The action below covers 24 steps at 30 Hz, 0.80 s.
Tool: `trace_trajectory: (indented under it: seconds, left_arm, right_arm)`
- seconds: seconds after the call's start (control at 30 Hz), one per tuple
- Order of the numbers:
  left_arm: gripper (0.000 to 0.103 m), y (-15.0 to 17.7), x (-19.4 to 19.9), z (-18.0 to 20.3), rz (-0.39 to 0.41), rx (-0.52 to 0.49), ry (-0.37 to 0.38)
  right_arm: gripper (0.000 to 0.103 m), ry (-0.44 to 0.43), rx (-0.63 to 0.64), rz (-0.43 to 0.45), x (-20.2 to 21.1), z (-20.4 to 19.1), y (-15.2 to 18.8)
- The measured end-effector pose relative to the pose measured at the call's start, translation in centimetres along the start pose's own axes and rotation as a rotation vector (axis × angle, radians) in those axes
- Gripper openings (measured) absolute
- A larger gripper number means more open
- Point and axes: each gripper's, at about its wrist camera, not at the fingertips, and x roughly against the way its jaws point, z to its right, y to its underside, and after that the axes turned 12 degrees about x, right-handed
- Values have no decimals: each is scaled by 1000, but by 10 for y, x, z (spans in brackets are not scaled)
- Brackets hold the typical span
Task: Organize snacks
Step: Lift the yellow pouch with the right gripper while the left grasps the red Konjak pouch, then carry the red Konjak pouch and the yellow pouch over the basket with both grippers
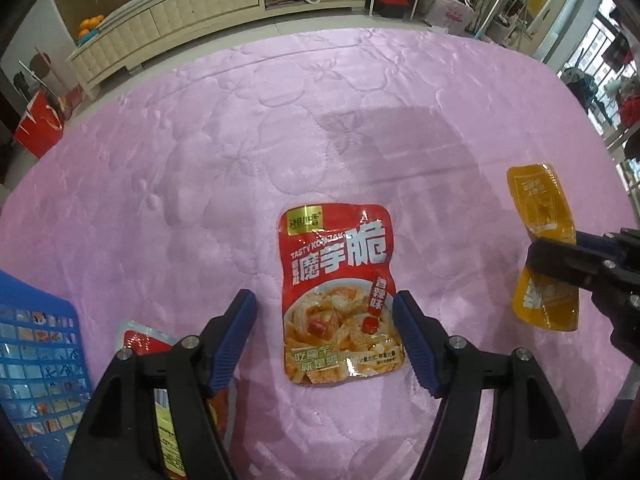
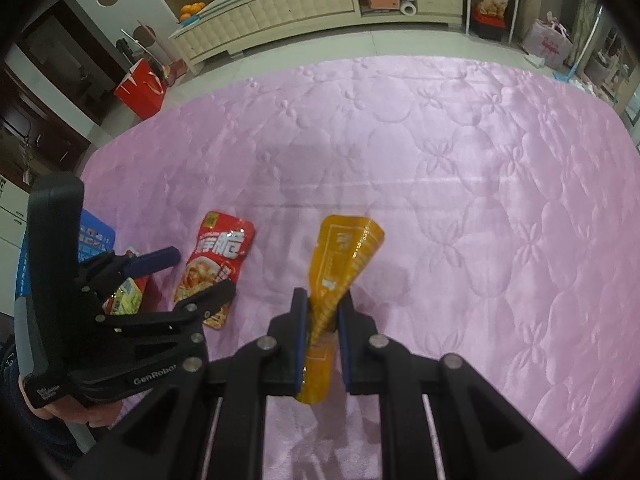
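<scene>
A red snack pouch (image 1: 340, 296) lies flat on the pink quilted cloth (image 1: 280, 128). My left gripper (image 1: 325, 312) hovers just over it, open, its blue pads on either side of the pouch's lower half and apart from it. An orange snack pouch (image 2: 340, 264) is pinched at its middle by my right gripper (image 2: 323, 312), shut on it and lifted off the cloth. In the left wrist view that orange pouch (image 1: 540, 216) hangs at the right in the right gripper's (image 1: 560, 264) jaws. The red pouch (image 2: 218, 256) and left gripper (image 2: 200, 276) show at left in the right wrist view.
A blue plastic basket (image 1: 36, 364) stands at the lower left, with a second red pouch (image 1: 140, 344) lying beside it, partly under my left gripper's arm. A cream cabinet (image 1: 180, 20) and a red box (image 1: 38, 124) stand on the floor beyond the cloth's far edge.
</scene>
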Motion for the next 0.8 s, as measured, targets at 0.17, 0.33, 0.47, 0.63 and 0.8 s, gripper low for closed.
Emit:
trace_trajectory:
  seconds: [0.17, 0.33, 0.47, 0.63, 0.8]
  left_arm:
    - [68, -3, -5, 16, 9, -17, -6]
    - [42, -2, -2, 22, 26, -16, 8]
    - [20, 0, 0, 20, 28, -24, 28]
    - [17, 6, 7, 16, 27, -22, 35]
    - [17, 14, 40, 8, 80, -10, 78]
  right_arm:
    - [18, -20, -26, 0, -1, 4, 4]
    - [18, -26, -33, 3, -1, 3, 3]
    - [18, -29, -31, 0, -2, -1, 3]
    - [18, -25, -18, 1, 1, -8, 1]
    - [18, -8, -3, 16, 17, -19, -3]
